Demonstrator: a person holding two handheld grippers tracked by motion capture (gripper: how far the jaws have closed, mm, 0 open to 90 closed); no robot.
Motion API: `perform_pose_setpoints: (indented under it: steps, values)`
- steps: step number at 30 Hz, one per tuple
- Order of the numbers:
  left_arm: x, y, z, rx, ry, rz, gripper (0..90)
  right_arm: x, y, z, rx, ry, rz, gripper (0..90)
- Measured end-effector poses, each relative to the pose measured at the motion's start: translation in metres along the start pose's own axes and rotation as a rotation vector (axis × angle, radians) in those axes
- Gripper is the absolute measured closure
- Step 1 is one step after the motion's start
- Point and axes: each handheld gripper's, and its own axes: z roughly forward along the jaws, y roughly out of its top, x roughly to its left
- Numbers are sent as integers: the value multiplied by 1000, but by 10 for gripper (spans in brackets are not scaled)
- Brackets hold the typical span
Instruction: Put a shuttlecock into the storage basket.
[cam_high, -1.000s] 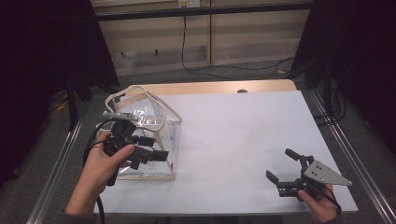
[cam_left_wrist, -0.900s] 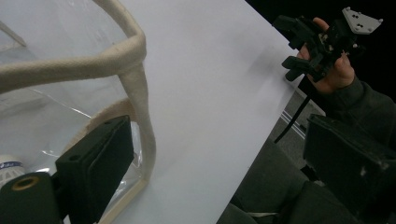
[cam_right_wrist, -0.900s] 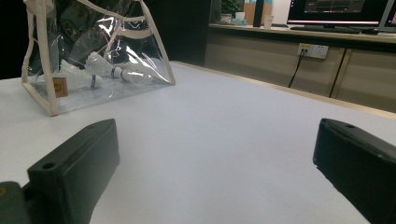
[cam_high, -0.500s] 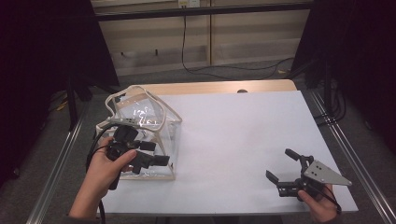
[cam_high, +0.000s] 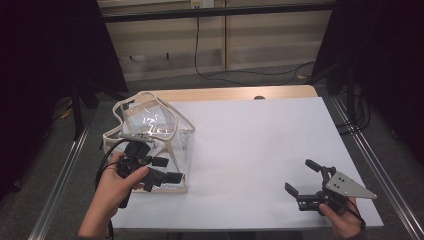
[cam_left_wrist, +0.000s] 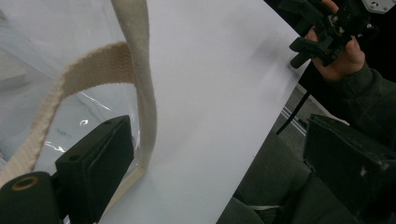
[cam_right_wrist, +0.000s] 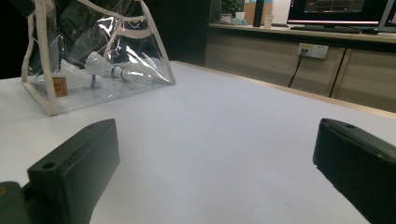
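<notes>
Clear plastic tote bag (cam_high: 150, 145) w/ cream webbing trim sits at the left edge of the white table sheet (cam_high: 260, 150). Inside it, in the right gripper view, a few white shuttlecock-like items (cam_right_wrist: 100, 70), too blurred to be sure.

Left gripper (cam_high: 167, 170) is at the bag's near right corner, jaws spread wide, nothing clamped. In the left gripper view one jaw lies against the clear wall just beside the cream corner strap (cam_left_wrist: 140, 84); the other hangs well clear, off the table edge. Right gripper (cam_high: 303, 179) hovers over bare sheet, well apart from the bag, jaws wide and empty.

Risks, as I judge them:
- Closing here likely grabs only thin film, or nothing; slick plastic slips out.
- A push from the jaw slides or tips the light bag, since it's near the table edge and nothing braces it.
- Loose handle loops could snag a jaw or the cable.
</notes>
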Motion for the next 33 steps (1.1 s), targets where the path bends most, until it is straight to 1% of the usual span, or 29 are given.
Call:
perform_pose_setpoints:
  steps: [10, 11, 12, 14, 17, 19, 22, 23, 33]
  values:
    - [3, -8, 7, 9, 0, -3, 89, 0, 0, 0, 1, -2, 1, 3]
    - [3, -9, 8, 10, 1, 2, 89, 0, 0, 0, 1, -2, 0, 3]
    - [3, -10, 9, 8, -1, -4, 89, 0, 0, 0, 0, 0, 0, 3]
    - [5, -11, 10, 8, -6, -1, 89, 0, 0, 0, 0, 0, 0, 3]
    - [5, -13, 12, 7, 0, -4, 89, 0, 0, 0, 1, -1, -1, 3]
    - [6, -14, 13, 14, -8, 3, 89, 0, 0, 0, 1, -1, -1, 3]
    - [6, -16, 15, 23, -2, 8, 89, 0, 0, 0, 1, 0, 2, 3]
    - [6, -16, 15, 20, -1, 2, 89, 0, 0, 0, 1, 0, 1, 3]
    - [9, -23, 20, 25, -2, 0, 89, 0, 0, 0, 2, -2, 0, 3]
